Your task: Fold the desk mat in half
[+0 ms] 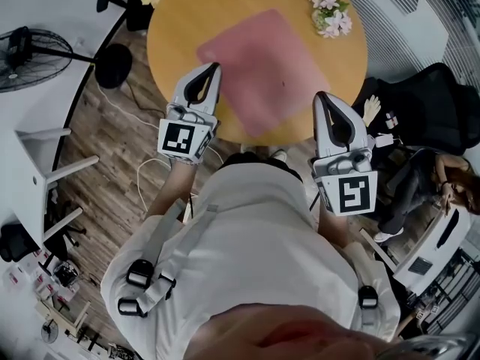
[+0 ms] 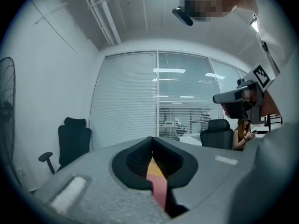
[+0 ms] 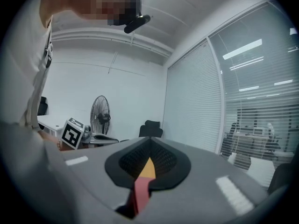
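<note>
On a round wooden table (image 1: 180, 21) in a glass-walled office, a pink desk mat (image 1: 262, 66) lies flat and unfolded, turned on the diagonal so that one corner points at the person and reaches almost to the table's near rim. The mat looks close to square from the head camera, so its long axis cannot be told.

The left gripper (image 1: 212, 70) has its tip over the mat's near-left edge, and the right gripper (image 1: 320, 96) has its tip at the mat's right corner, so the mat spreads away from both tools, between them and beyond. Each is about equally close to its own side. How high they stand above the mat cannot be judged.

Both grippers have their jaws drawn together to a thin slit with nothing clamped; through each slit only a sliver of table and pink mat shows beneath.

The fold has not begun. It likely calls for opening the jaws and taking two neighbouring corners, then carrying them across to the far side.

A bunch of pale flowers (image 1: 330, 12) rests on the table's far right, clear of the mat. A floor fan (image 1: 22, 51) stands off to the left, and a black office chair (image 1: 442, 96) to the right.
</note>
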Motion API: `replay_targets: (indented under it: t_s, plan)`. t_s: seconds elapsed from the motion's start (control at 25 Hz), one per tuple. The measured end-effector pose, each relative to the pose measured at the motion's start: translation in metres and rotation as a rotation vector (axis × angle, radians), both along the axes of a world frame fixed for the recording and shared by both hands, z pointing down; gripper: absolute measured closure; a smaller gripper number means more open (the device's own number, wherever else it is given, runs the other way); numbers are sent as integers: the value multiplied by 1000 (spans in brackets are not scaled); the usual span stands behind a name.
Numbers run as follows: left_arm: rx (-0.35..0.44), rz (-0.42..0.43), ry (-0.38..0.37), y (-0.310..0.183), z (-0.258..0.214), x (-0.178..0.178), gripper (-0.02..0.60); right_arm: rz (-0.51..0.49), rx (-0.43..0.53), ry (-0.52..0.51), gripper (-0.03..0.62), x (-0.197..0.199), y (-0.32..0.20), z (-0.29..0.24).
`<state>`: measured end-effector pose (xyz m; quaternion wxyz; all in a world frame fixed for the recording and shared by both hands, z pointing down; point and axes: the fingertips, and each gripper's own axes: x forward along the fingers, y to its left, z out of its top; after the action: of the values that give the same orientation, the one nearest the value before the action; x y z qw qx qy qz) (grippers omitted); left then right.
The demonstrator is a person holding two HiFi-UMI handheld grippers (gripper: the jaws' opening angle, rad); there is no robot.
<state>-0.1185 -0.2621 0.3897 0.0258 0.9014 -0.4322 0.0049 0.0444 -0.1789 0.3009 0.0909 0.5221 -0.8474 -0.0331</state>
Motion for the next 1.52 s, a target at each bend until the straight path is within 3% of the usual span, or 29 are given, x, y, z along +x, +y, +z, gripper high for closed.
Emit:
replay_targets:
  t_s: [0.16,1.0,1.52]
  plan:
    - [-46,-1,-42,-12,36,-6,540,-5,4,10,589,-1,-3,-1]
    - [-307,-86,-246,-78,240,-60,500,-2,-27,-33,589,-13,-7,0]
    - [-478,-79,-353,-130,341,-95,477,6,-54,-12,589,-15,-17,7]
